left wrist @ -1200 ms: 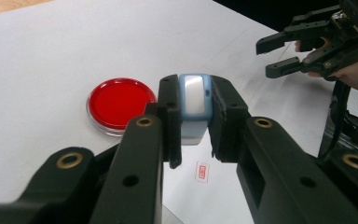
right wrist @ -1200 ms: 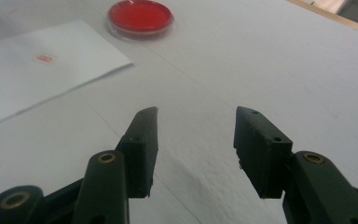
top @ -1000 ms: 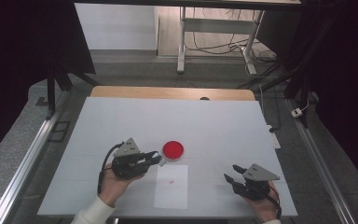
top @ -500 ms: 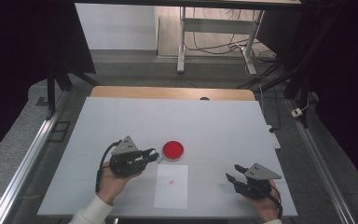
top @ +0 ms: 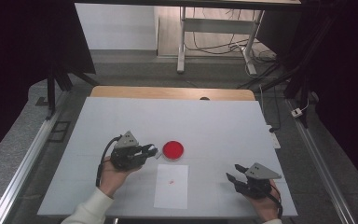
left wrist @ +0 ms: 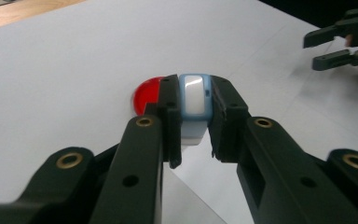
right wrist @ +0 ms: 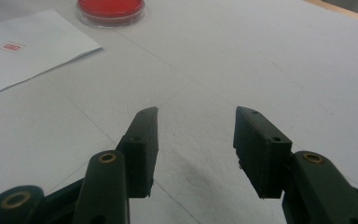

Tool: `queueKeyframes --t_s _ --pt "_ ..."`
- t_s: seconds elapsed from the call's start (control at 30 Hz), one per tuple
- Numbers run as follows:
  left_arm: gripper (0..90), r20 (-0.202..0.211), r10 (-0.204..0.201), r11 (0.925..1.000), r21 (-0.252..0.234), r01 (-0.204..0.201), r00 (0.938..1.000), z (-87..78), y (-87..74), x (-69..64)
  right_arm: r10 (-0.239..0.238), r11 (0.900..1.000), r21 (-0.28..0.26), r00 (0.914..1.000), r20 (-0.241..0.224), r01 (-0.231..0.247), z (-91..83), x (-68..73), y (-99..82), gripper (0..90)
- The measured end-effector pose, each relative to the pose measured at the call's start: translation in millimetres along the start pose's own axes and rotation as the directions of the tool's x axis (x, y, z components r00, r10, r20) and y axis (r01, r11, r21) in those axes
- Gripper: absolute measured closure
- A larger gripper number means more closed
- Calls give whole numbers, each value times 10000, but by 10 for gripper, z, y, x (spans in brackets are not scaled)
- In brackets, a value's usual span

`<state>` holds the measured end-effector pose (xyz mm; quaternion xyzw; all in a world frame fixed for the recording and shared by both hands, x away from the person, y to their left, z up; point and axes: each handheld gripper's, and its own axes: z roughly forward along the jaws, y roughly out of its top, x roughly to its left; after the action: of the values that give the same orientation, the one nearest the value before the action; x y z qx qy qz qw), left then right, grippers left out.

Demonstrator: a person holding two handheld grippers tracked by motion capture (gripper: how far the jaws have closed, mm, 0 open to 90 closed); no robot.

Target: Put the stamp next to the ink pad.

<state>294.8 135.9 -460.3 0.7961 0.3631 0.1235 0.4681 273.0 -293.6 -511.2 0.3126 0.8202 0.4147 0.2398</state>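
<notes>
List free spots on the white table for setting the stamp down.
Bare: the far half of the table beyond the red ink pad, and the stretch between the paper sheet and the right gripper. Crowded: around the left gripper, holding the stamp right beside the pad, with the sheet just below.

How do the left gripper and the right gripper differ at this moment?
The left gripper is shut on a small blue and white stamp; the right gripper is open and holds nothing. The left is beside the red ink pad; the right is farther away. Both have black jaws.
</notes>
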Motion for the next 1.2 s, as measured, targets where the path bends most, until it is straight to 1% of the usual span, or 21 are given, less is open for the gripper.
queueKeyframes --t_s 0.13,0.2,0.33,0.43,0.5,0.7,0.8,0.87,0.97,1.13,1.2 --pt "757 -342 -59 9996 287 69 9994 81 35 102 1 10000 37 10000 -21 -1 6 4 3 496" --pt "756 -510 -160 9990 418 182 9986 132 47 163 -20 10000 60 10000 -40 20 10 8 3 496" --pt "756 -870 -220 9966 774 288 9960 250 70 273 -52 9999 124 10000 -25 52 17 8 3 496" --pt "756 -1075 -185 9941 1043 297 9940 331 92 339 -7 9999 129 10000 -47 7 26 -4 -4 495" --pt "756 -1167 -177 9924 1191 317 9930 377 113 369 -18 9998 173 10000 25 18 28 -8 -6 495" --pt "756 -1395 -150 9891 1429 352 9901 489 153 424 -30 9998 212 10000 -22 31 36 -8 -10 495" --pt "755 -1449 7 9879 1539 218 9894 542 161 424 -22 9998 221 10000 -38 23 41 -10 -14 494" --pt "755 -1496 36 9870 1596 206 9887 584 159 431 7 9998 183 10000 -58 -6 45 -9 -14 494" --pt "755 -1552 -73 9849 1695 339 9879 643 146 460 -7 9998 222 10000 -38 8 43 -9 -14 494" --pt "755 -1679 -100 9803 1928 428 9858 728 115 492 -3 9997 236 10000 -51 4 43 -10 -16 494" --pt "755 -1666 -124 9789 1990 459 9859 750 109 498 10 9998 209 10000 -61 -9 48 -9 -18 493"
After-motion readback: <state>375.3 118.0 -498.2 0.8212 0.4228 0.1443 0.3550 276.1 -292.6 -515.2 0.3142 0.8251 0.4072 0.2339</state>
